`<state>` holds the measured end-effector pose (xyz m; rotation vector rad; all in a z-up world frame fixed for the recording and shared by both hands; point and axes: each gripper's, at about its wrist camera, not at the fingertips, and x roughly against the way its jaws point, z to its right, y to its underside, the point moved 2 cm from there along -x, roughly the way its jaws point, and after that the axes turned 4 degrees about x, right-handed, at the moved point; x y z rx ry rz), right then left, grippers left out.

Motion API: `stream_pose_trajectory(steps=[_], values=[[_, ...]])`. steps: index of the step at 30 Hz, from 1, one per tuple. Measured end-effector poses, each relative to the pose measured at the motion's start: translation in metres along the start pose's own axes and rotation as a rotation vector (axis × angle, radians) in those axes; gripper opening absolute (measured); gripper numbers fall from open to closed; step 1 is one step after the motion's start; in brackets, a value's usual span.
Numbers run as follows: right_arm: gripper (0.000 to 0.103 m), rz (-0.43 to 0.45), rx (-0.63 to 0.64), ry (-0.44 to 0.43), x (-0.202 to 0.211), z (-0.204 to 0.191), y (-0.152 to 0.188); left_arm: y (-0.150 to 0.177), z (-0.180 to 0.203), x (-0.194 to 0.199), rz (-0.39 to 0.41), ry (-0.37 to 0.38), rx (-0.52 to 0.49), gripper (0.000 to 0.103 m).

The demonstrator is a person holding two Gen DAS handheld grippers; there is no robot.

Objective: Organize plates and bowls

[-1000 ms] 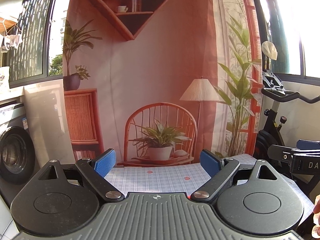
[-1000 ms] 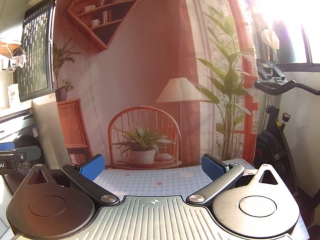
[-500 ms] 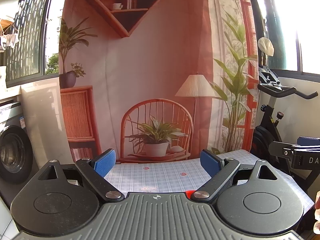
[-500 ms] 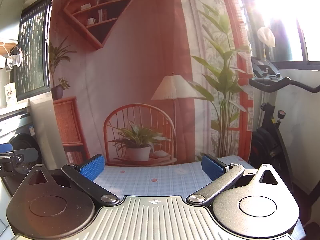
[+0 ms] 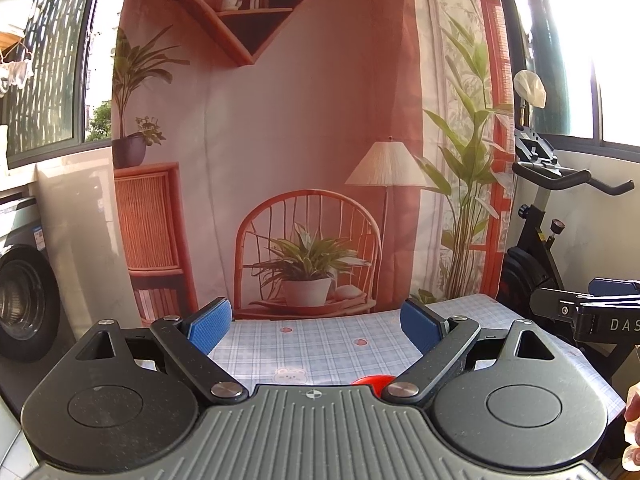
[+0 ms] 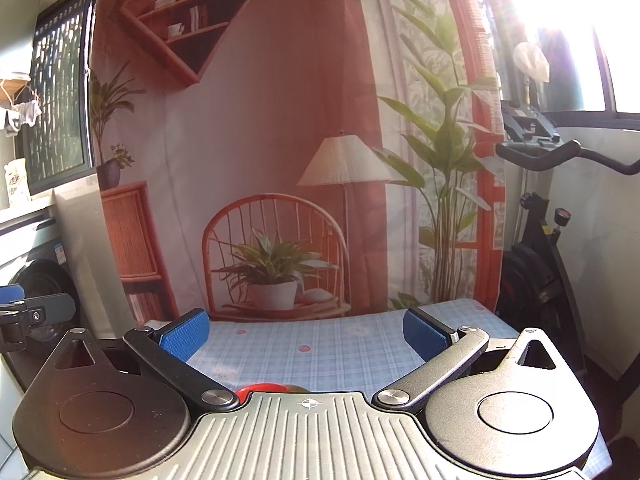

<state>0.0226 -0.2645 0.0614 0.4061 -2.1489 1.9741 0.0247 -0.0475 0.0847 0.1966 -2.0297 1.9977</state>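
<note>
Both the left gripper (image 5: 316, 320) and right gripper (image 6: 307, 326) hang with fingers spread wide over the checked counter (image 5: 320, 344). A red dish (image 6: 260, 388) peeks out just under each gripper. Only the left view shows the letters "DAS" on the other gripper, right of the counter.

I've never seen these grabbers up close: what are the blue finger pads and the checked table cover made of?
The blue pads look like soft rubber or silicone, matte, with a fine dotted grip texture. The table cover looks like a thin plastic or oilcloth sheet: printed pale blue checks with small pink motifs, lying flat with a faint sheen. It could be woven fabric; the pictures leave that open.
</note>
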Motion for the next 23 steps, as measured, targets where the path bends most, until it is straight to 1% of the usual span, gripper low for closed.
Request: stream_pose_trajectory(steps=[13,18,23], values=[[0.103,-0.003,-0.011,-0.01,-0.0017,0.0018,0.0037,0.0012,0.0028,-0.0024,-0.009,0.009,-0.017,0.093],[0.103,-0.01,-0.005,0.002,-0.0022,-0.0001,0.0038,0.0014,0.0002,-0.0051,-0.016,0.018,-0.003,0.093],[0.103,0.001,-0.003,-0.016,-0.0005,-0.0035,0.0047,0.0035,-0.0015,-0.0051,-0.017,-0.005,0.002,0.093]])
